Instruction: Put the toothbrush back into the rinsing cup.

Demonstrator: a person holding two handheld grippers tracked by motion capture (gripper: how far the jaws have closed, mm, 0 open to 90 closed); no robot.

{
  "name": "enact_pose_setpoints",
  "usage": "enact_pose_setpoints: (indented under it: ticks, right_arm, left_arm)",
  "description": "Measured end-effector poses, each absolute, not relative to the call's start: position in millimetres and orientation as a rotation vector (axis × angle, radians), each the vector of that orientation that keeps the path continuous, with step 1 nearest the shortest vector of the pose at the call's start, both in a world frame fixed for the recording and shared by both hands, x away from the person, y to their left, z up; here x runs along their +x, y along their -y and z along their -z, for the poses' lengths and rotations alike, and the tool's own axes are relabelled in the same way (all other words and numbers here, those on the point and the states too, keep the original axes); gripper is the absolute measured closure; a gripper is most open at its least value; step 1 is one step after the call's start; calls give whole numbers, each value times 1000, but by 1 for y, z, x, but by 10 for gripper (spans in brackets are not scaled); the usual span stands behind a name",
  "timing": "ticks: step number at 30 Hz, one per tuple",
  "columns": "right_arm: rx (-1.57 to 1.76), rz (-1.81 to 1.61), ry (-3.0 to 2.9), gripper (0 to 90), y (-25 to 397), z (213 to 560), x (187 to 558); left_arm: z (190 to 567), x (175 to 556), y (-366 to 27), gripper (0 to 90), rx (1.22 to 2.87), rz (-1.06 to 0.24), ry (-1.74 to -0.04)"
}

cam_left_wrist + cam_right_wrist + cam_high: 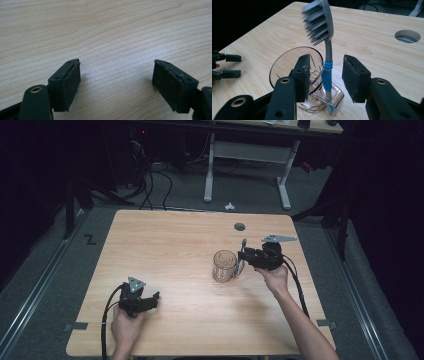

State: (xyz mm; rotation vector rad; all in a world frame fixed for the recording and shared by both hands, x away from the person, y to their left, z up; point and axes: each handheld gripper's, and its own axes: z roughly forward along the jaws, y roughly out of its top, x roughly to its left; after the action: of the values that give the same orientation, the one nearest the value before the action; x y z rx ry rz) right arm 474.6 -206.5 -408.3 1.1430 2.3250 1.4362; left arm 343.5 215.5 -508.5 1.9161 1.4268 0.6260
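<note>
A clear glass mug (224,265) (287,67) stands right of the table's middle. A toothbrush (242,254) (327,72) with a grey bristled head and a blue grip stands upright, its lower end stuck through the mug's handle (332,100). My right gripper (244,259) (326,57) is open, one jaw on each side of the brush's neck, with a gap on both sides. My left gripper (152,299) (116,62) is open low over bare wood near the front left, with nothing between its fingers. It also appears far off in the right gripper view as the left gripper (229,65).
The wooden table (175,240) has a round cable hole (240,226) (407,36) at the back right. Beyond the table a white desk frame (247,165) and cables (150,185) sit on the grey floor. Dark space surrounds the sides.
</note>
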Motion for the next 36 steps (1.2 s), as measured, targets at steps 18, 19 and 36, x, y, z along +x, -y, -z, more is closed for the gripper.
enact_pose_setpoints:
  ticks: [18, 19, 36]
  right_arm:
    - [1083, -1301, -2256, 525, 211, 396, 462]
    - [1081, -1300, -2253, 525, 211, 395, 461]
    - [1072, -1314, -2214, 531, 223, 383, 452]
  left_arm:
    - [509, 343, -215, 232, 1917, -626, -1427]
    - [509, 343, -215, 232, 1916, -626, -1427]
    - [509, 343, -215, 232, 1916, -626, -1426]
